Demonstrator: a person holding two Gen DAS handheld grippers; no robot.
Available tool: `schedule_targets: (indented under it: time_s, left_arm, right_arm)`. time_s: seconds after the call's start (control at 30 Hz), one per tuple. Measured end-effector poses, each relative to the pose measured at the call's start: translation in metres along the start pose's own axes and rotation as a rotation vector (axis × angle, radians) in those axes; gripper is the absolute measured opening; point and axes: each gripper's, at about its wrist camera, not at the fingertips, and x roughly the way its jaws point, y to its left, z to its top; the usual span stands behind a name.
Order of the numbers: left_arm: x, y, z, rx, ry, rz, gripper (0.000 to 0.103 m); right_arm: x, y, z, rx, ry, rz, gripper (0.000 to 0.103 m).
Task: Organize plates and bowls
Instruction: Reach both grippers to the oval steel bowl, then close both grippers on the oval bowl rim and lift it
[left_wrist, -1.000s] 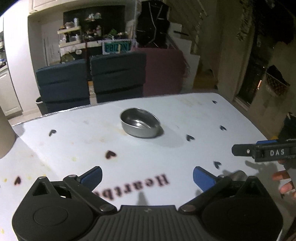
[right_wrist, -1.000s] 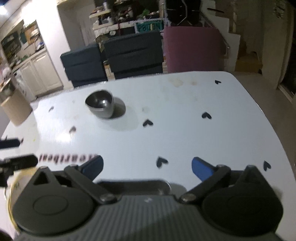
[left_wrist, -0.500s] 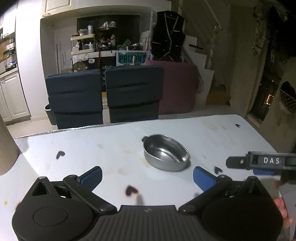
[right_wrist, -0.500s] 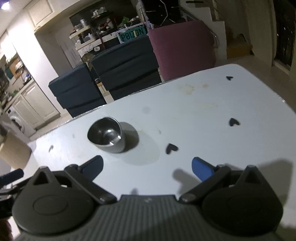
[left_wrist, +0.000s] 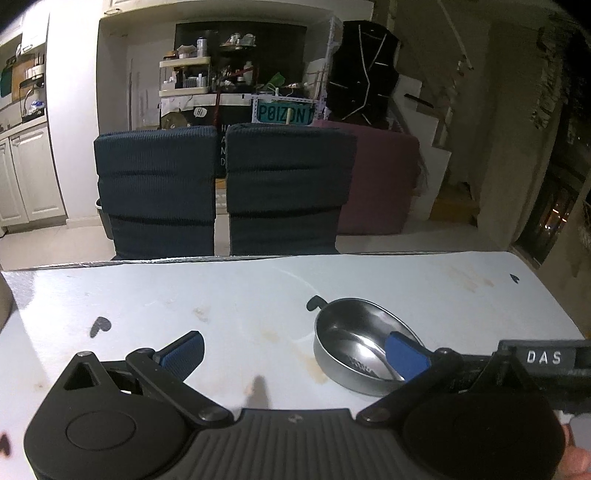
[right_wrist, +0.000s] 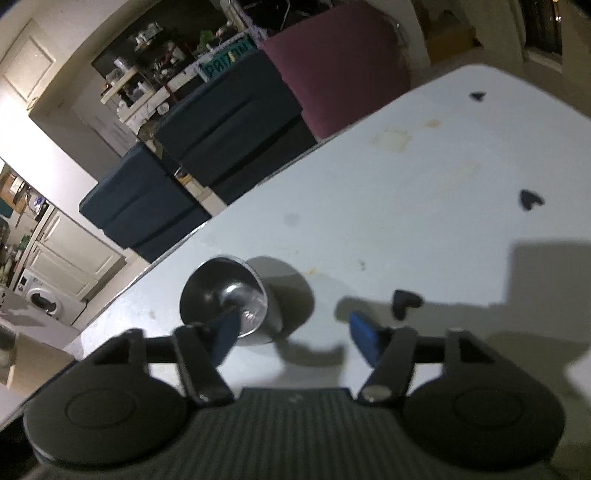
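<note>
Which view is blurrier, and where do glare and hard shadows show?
Right wrist view: tilted, smeared; steel bowl glints, hard shadows fall across the table. Left wrist view: sharper, level; bowl shiny inside, room behind dim, fisheye bends the table edge.

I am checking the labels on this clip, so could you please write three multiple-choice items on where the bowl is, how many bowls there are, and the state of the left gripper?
1. Where does the steel bowl sit?
A. on the white table
B. on a blue chair
C. on the floor

2. How many bowls show on the table?
A. three
B. two
C. one

3. How does the left gripper stand?
A. shut on the bowl
B. open, holding nothing
C. shut on a plate

Answers:
1. A, since the bowl rests on the white top among the black hearts.
2. C, since both wrist views show a single steel bowl.
3. B, since its blue pads stand wide apart over bare table.
</note>
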Motion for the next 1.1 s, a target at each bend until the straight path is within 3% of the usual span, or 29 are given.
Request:
schedule_targets:
  time_s: [0.33, 0.53, 0.7, 0.87, 1.1]
  left_arm:
    - [0.014, 0.010, 0.000, -0.061, -0.011, 0.009, 0.102]
    - [0.018, 0.012, -0.004, -0.063, -0.010, 0.007, 0.101]
    - [0.020, 0.014, -0.004, -0.071, -0.012, -0.005, 0.098]
    - [0.024, 0.015, -0.006, -0.074, 0.008, -0.018, 0.088]
    - [0.030, 0.013, -0.009, -0.057, 0.056, -0.053, 0.072]
  right_arm:
    - [0.024, 0.009, 0.003, 0.010, 0.018, 0.009, 0.061]
    - [0.030, 0.009, 0.001, 0.009, 0.023, 0.001, 0.053]
    - [0.040, 0.007, 0.002, 0.031, 0.020, -0.008, 0.038]
    - [0.038, 0.009, 0.001, -0.018, 0.034, 0.013, 0.018]
    - [0.033, 0.018, 0.002, -0.161, 0.035, 0.000, 0.010]
